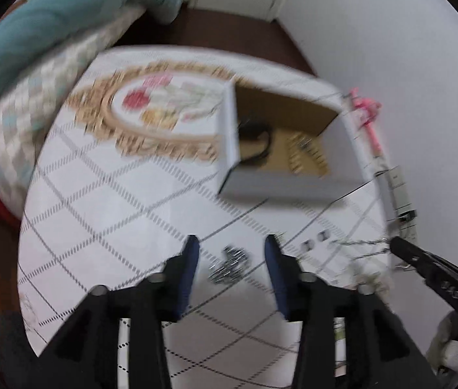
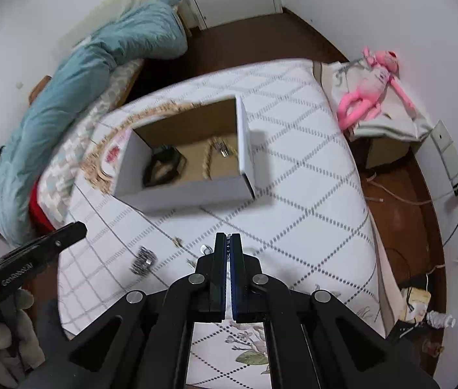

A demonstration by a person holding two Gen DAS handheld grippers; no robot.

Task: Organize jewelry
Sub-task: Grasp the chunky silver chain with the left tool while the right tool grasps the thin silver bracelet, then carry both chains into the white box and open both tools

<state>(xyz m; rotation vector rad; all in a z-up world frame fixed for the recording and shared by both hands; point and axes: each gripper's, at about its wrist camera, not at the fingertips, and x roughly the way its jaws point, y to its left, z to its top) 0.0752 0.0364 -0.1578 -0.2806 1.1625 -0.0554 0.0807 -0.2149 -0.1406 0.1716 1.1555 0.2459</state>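
- Illumination: even, diffuse indoor light; both views are moderately bright, with white walls rendering pale grey. No direct light source appears in frame.
- Shadows: soft. The cardboard box (image 2: 183,191) casts a faint shadow on the tabletop (image 2: 310,194) at its right and near sides.
- Glare: none of note; the metal pins on the gripper arms show small highlights.
- Blur: the left wrist view carries heavy motion smear across the tablecloth pattern, the box and the silver jewelry (image 1: 230,264). The right wrist view is sharper, with slight smear at the box.
- Distortion: strong fisheye curvature; straight edges bow, and black vignette fills the corners.
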